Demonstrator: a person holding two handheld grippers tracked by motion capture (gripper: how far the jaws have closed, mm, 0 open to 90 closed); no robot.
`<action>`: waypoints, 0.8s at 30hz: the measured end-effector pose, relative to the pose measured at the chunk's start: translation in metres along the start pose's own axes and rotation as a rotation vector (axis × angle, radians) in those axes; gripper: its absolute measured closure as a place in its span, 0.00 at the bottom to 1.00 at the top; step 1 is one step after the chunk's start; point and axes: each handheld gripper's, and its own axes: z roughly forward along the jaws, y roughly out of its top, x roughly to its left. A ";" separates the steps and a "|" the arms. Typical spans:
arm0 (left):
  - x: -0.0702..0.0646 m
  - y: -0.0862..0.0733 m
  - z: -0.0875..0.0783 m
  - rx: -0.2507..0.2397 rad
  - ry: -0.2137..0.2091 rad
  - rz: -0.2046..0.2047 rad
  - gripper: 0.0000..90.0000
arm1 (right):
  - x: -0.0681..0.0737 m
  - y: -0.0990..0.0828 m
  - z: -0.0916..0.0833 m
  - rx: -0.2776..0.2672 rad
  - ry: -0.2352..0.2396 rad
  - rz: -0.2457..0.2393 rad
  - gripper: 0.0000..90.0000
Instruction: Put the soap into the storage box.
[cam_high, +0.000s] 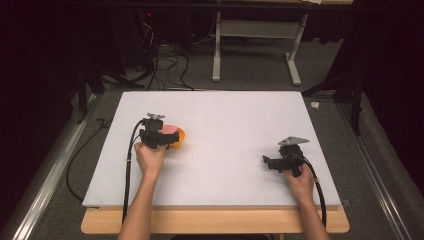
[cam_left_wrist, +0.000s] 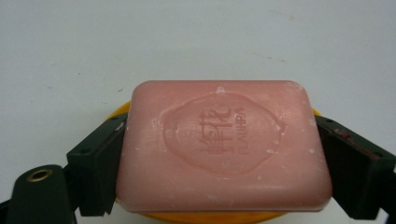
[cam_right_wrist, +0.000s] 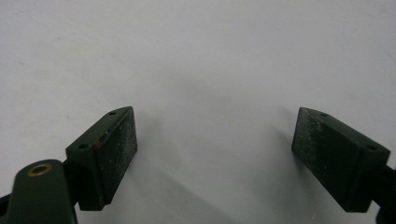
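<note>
Pink soap sits flat over an orange dish, stamped face up, on the left half of the white counter. The left tool has it — both black jaws press the bar's short sides, closed on it. In the high view the soap peeks out just past that tool. Well apart on the right, the right tool rests low over bare counter — jaws spread wide, nothing between them. A hand grips it from behind.

We see a lab: a white board on a wooden table, cables on grey carpet.
</note>
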 end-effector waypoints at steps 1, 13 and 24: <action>0.000 0.000 0.000 0.000 0.000 0.000 0.15 | 0.000 0.000 0.000 0.000 0.000 0.000 0.16; 0.000 -0.001 0.008 0.026 0.012 -0.011 0.15 | 0.000 0.000 0.000 0.000 0.000 0.000 0.16; -0.001 -0.003 0.015 0.055 0.013 -0.013 0.15 | 0.000 0.000 0.000 0.000 0.000 0.000 0.16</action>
